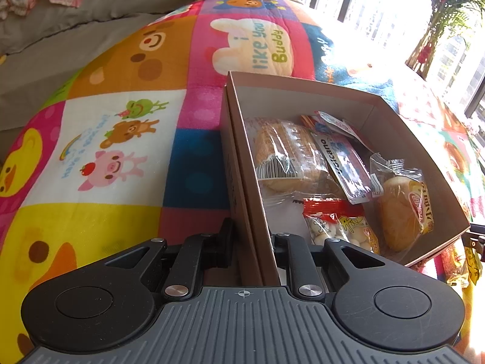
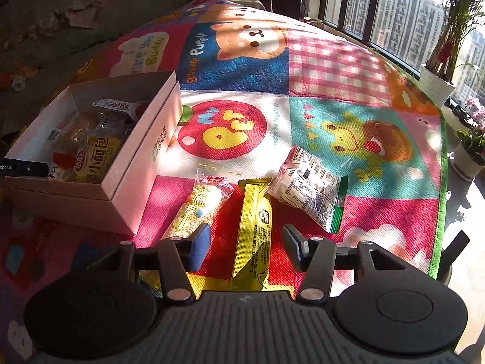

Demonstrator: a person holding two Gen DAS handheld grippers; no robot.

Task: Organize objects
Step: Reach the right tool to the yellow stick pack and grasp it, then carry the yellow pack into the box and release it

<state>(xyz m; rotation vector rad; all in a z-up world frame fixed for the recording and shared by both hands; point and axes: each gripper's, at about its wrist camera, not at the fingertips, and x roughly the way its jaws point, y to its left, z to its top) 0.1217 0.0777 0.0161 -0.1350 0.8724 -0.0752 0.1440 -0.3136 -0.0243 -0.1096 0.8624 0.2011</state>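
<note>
Covering the floor, a cartoon play mat [image 2: 333, 60] meets sunlit windows [image 2: 394, 6].

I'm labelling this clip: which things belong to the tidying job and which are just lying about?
Job:
open cardboard box of snacks
yellow wrapped snack bar
clear puffed-rice packet
white printed snack packet
right tongs
left tongs, clamping the box wall

Lying about:
cartoon patchwork blanket
white-potted plant

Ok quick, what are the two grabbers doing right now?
Left gripper: shut on the wall of the cardboard box.
Right gripper: open, holding nothing, its fingers either side of the yellow snack packet.
</note>
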